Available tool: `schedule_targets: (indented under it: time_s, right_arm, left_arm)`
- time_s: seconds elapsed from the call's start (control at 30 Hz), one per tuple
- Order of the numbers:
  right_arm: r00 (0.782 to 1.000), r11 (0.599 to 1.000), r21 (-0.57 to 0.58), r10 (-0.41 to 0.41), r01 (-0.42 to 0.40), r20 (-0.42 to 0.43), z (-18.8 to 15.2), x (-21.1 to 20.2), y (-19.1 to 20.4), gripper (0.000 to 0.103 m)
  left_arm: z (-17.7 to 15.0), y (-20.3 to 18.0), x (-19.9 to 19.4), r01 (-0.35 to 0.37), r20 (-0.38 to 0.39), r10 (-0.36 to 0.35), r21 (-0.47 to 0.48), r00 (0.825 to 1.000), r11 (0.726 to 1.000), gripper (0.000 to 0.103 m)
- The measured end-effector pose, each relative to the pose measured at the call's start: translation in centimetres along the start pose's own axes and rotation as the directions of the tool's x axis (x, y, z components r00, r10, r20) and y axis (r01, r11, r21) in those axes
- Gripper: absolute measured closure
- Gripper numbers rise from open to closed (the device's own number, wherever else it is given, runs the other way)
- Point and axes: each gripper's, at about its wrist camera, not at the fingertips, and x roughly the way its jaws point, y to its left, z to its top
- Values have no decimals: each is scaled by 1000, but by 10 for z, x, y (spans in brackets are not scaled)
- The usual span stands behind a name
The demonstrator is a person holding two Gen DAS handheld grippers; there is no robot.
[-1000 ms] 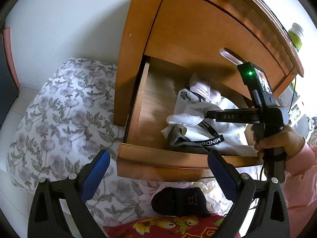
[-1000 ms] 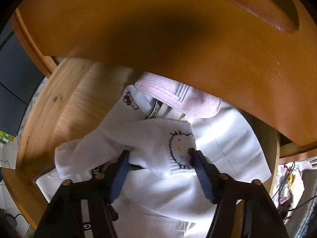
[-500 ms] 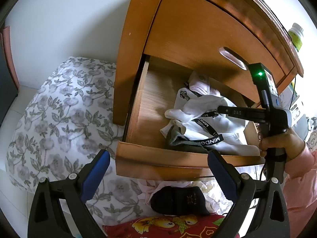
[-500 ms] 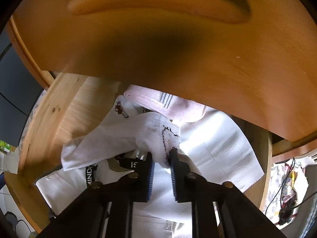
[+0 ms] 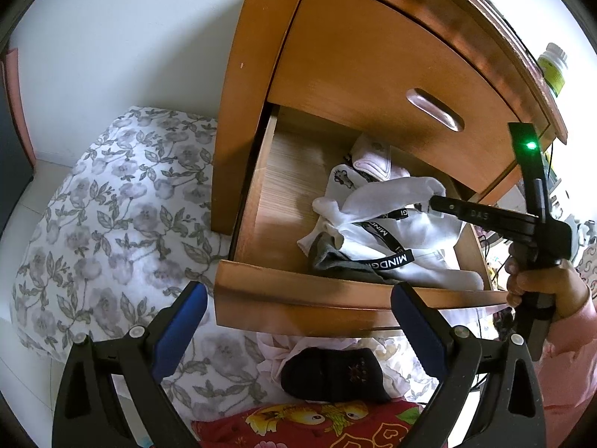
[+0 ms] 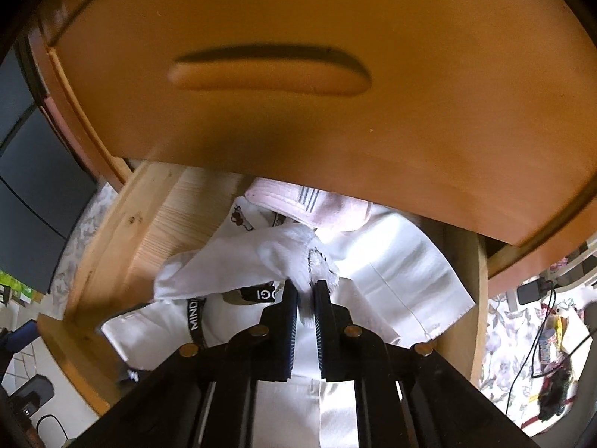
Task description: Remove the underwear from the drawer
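Observation:
The lower drawer (image 5: 298, 298) of a wooden nightstand stands pulled out and holds a heap of clothes. My right gripper (image 6: 306, 287) is shut on a white piece of underwear (image 6: 238, 261) with a small cartoon print and lifts its pinched end above the heap. The left wrist view shows that white underwear (image 5: 388, 190) stretched up to the right gripper (image 5: 429, 201), held by a hand in a pink sleeve. More white garments with a black lettered waistband (image 5: 395, 257), a grey one and a pink one (image 6: 321, 205) stay in the drawer. My left gripper (image 5: 298, 310) hangs open in front of the drawer, empty.
The shut upper drawer (image 5: 373, 67) overhangs the open one close above the clothes. A floral quilt (image 5: 112, 205) lies left of the nightstand. A black garment (image 5: 332, 377) and red fabric (image 5: 298, 422) lie below the drawer front. A green bottle (image 5: 556, 67) stands on top.
My right gripper closed on the white underwear and rose, pulling its end up and back from the heap. The left gripper kept still.

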Motion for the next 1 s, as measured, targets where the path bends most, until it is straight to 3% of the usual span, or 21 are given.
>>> schedule_targets:
  time_s: [0.6, 1.0]
  right_arm:
    - [993, 1000, -4, 25, -25, 117, -21, -63, 6, 95]
    - [971, 999, -29, 31, -25, 238, -33, -126, 7, 98]
  left_arm:
    - [-4, -10, -18, 11, 18, -11, 7, 1000, 1000, 4]
    - [-9, -23, -37, 17, 45, -18, 28, 999, 999, 4]
